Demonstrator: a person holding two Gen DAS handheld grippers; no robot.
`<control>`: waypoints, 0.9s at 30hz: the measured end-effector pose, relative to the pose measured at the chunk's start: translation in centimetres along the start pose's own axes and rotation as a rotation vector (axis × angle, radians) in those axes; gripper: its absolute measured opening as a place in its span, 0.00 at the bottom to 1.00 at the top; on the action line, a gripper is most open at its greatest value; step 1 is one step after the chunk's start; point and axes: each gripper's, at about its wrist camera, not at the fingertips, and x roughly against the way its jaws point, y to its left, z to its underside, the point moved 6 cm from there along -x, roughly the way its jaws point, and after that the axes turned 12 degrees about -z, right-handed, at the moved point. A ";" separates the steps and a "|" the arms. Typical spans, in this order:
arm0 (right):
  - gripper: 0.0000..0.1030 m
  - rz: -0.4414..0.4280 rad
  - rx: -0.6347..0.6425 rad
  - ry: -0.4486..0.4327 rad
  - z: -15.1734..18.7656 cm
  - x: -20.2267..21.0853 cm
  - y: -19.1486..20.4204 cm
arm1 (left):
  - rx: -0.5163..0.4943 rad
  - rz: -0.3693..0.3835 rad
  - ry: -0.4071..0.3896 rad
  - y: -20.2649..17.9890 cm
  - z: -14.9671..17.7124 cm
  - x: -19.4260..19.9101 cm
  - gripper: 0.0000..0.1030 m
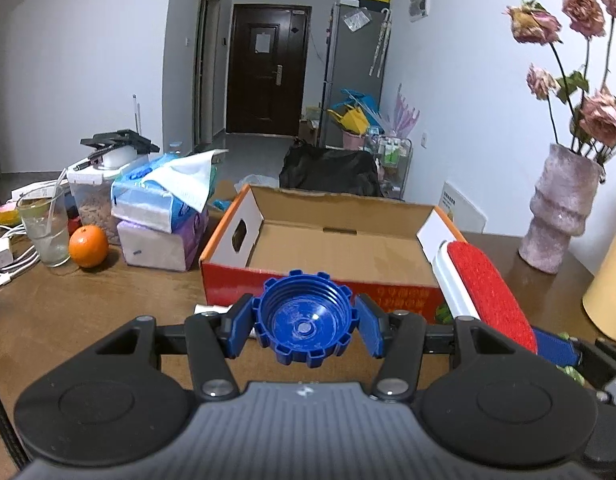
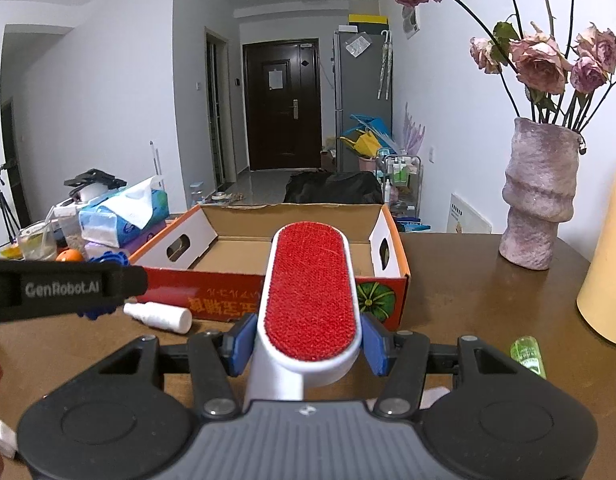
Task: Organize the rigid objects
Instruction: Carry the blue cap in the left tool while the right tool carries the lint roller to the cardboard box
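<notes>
Before cardboard box [image 1: 331,236] | L fingers [image 1: 306,322] clamp blue cap [image 1: 306,318] | R fingers [image 2: 308,340] clamp lint brush [image 2: 309,300] — both aloft

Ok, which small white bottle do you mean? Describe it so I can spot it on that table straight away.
Find the open cardboard box with the red printed front on the brown table. The white bottle lies on its side on the table just in front of that red wall, towards its left end. Unlike the green bottle off to the right, it is plain white.

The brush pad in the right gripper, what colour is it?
Red brush pad, on a white body; clearest in the right wrist view.
</notes>
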 end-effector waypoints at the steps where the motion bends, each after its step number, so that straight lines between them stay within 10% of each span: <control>1: 0.53 0.000 0.000 -0.001 -0.2 -0.2 -0.1 | 0.003 -0.001 -0.003 -0.1 -0.3 -0.2 0.54; 27: 0.53 0.035 0.005 -0.044 -5.9 -6.5 -1.7 | 0.002 -0.058 -0.033 -2.5 -5.0 -7.1 0.54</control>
